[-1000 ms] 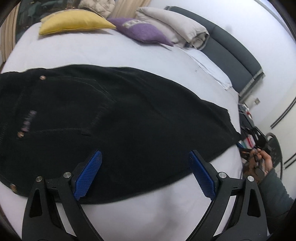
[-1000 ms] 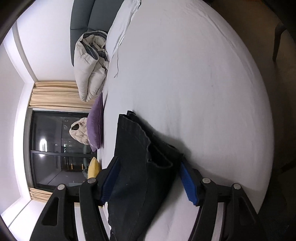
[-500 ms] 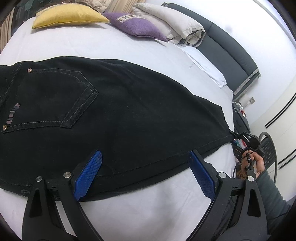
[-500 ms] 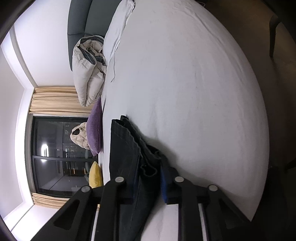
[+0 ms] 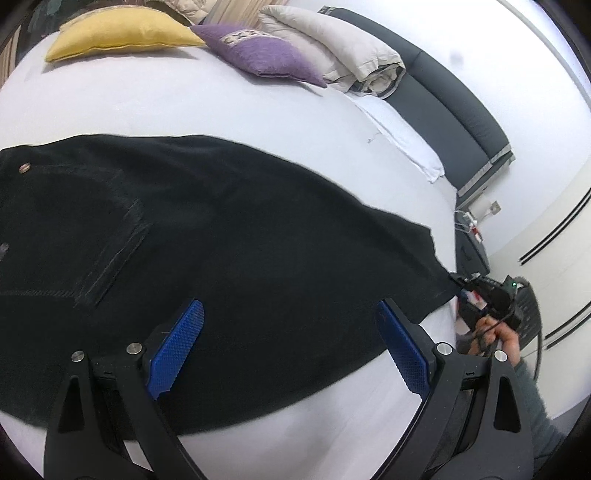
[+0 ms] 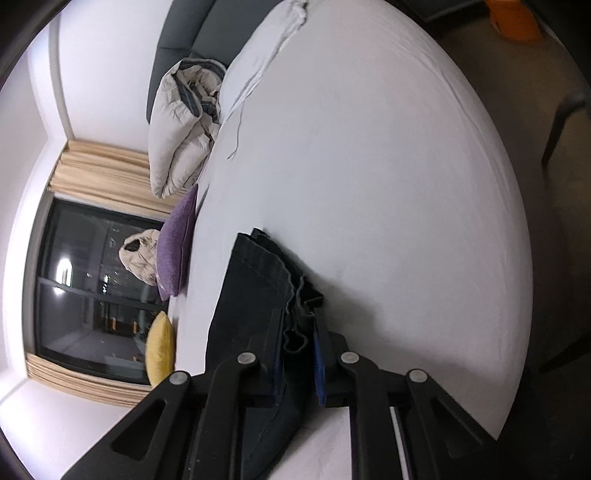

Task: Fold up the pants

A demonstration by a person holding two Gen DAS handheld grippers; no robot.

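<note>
So, left wrist view: left gripper (image 5: 288,332) wide open, nothing held, over black pants (image 5: 221,240) spread flat across the bed (image 5: 184,99), hem toward bed's right edge. Right gripper (image 5: 465,286) at that hem corner. Pillows (image 5: 122,33) at far edge.

Right wrist view: right gripper (image 6: 298,350) closing, nearly shut, w/ bunched pants (image 6: 255,295) hem pinched between pads.

A wide bed (image 5: 229,107) with a white sheet fills the room, backed by a dark grey headboard (image 5: 454,110). Yellow (image 5: 122,31) and purple (image 5: 258,53) cushions and a folded beige duvet (image 5: 332,48) lie near beige curtains (image 6: 99,170) and a dark window (image 6: 92,295). The walls are white.
</note>
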